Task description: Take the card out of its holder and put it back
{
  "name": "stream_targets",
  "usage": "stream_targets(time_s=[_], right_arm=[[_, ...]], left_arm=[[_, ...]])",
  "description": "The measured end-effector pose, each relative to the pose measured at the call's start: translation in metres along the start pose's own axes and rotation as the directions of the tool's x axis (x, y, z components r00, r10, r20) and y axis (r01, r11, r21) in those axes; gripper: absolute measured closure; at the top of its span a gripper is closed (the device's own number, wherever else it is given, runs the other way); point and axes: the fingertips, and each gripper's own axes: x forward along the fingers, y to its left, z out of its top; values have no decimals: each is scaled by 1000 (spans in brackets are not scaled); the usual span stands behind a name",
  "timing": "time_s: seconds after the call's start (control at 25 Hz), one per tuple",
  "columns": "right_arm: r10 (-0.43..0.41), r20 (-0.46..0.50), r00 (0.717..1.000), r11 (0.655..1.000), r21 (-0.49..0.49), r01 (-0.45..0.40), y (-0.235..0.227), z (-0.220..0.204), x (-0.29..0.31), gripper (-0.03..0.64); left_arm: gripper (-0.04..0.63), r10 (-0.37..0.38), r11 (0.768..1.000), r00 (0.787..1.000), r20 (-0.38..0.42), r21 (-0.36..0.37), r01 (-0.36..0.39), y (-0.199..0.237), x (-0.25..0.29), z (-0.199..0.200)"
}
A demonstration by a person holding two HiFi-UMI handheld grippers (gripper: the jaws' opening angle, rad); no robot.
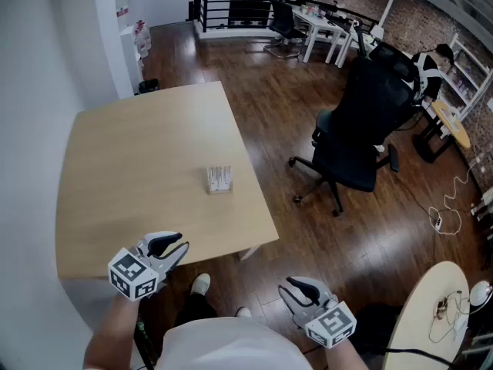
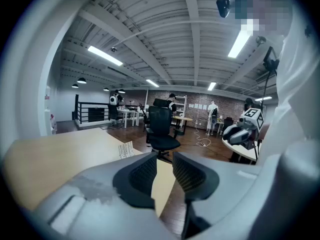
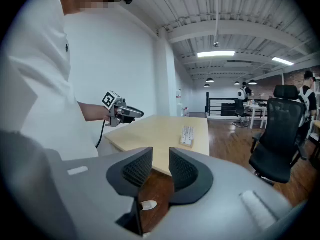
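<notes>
A small clear card holder (image 1: 219, 179) with white cards stands near the right side of the light wooden table (image 1: 131, 160). My left gripper (image 1: 180, 243) hovers over the table's near edge, well short of the holder, jaws open and empty. My right gripper (image 1: 287, 284) hangs off the table to the right, over the floor, also open and empty. In the left gripper view the holder (image 2: 126, 149) lies ahead and left of the left gripper (image 2: 164, 160). In the right gripper view the holder (image 3: 188, 134) sits beyond the right gripper (image 3: 161, 157).
A black office chair (image 1: 360, 133) stands on the dark wood floor right of the table. A round light table (image 1: 431, 314) with cables is at the lower right. A white wall (image 1: 46, 45) runs along the left. Desks and a person are far back.
</notes>
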Motion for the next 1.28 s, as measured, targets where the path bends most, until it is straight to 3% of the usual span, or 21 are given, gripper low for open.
stream_targets(time_s=[0.36,0.6,0.96,1.28], right_arm=[[-164,13,986,985,60,163,-26,44,67,509],[-284,-23,958,948,140,285,-19,44,84,509],[-416,-118,902,876,213,432,-7,32,78,509],[-457,-171,873,840,240,487,-2,31,75,509]], left_arm=[[482,-108,991,992,-71,76,114,142,84,26],[482,-179,979,974,-141,78,191,199,144,15],[459,-282,952,937,-206,63,300,227,227,-6],[474,-352,929,904,-243,30,369,219,249,-27]])
